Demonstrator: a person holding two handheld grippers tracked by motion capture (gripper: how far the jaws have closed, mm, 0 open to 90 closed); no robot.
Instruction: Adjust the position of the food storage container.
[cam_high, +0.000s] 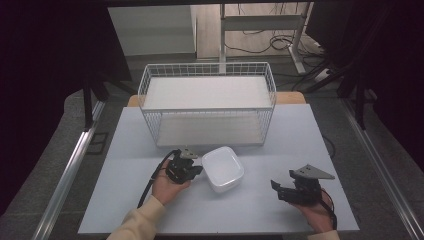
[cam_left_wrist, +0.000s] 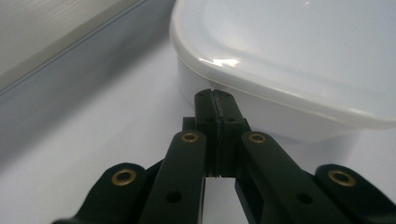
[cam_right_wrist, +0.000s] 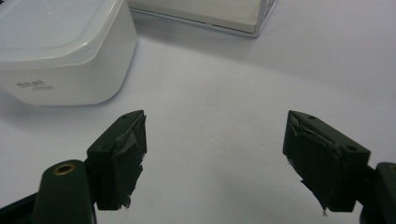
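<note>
A white lidded plastic box (cam_high: 222, 168) (cam_left_wrist: 289, 60) (cam_right_wrist: 60, 51) sits on the pale table in front of the wire rack. My left gripper (cam_high: 196, 170) (cam_left_wrist: 215, 95) is shut with nothing between its jaws, and its tips sit right at the box's left side, under the lid's rim. My right gripper (cam_high: 278, 190) (cam_right_wrist: 215, 158) stands open low over the table to the right of the box, well apart from it, with only bare table between its fingers.
A white wire two-shelf rack (cam_high: 207, 102) (cam_right_wrist: 252, 21) stands at the back middle of the table (cam_high: 280, 145). Desk legs and cables lie on the floor beyond. The table's front edge is close to both hands.
</note>
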